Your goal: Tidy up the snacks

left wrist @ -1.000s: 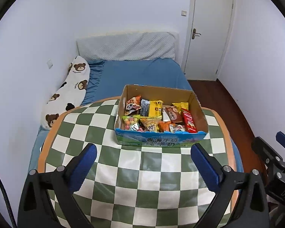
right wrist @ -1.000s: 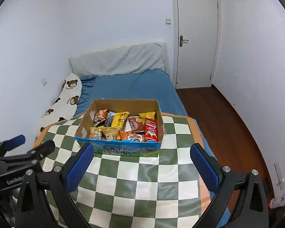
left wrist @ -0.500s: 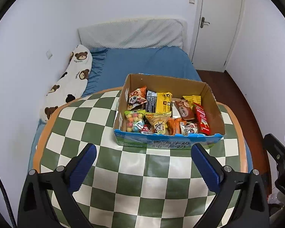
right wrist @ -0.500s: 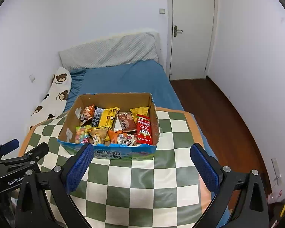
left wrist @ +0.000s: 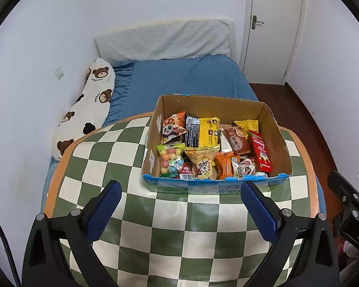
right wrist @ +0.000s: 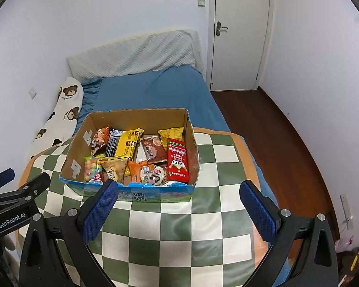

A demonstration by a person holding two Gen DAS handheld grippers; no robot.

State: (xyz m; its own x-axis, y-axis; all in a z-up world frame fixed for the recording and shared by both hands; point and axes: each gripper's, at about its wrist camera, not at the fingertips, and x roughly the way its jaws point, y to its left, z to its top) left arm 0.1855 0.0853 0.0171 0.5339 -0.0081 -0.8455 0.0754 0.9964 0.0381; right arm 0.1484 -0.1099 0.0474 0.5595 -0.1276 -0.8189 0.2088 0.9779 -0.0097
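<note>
An open cardboard box [left wrist: 276, 141] [right wrist: 79, 143] with a blue front stands on a green-and-white checkered table [left wrist: 170, 234] [right wrist: 174, 234]. Several snack packets lie in it: a panda bag [left wrist: 173, 129], a yellow packet [left wrist: 209, 131], a bag of coloured candy balls [left wrist: 170, 159], a red packet [left wrist: 260, 153] [right wrist: 178, 159]. My left gripper [left wrist: 179, 205] is open and empty, just short of the box front. My right gripper [right wrist: 178, 203] is open and empty, above the table near the box front.
Behind the table is a bed with a blue sheet [left wrist: 191, 74], a grey pillow [left wrist: 165, 40] and a bear-print bolster [left wrist: 88, 110]. A white closed door [right wrist: 241, 31] and dark wood floor [right wrist: 275, 138] are at the right. The table's orange rim [left wrist: 59, 165] curves at left.
Both grippers have moved forward toward the box and tilted down, so the box looks larger and closer. Both stay open and empty.
</note>
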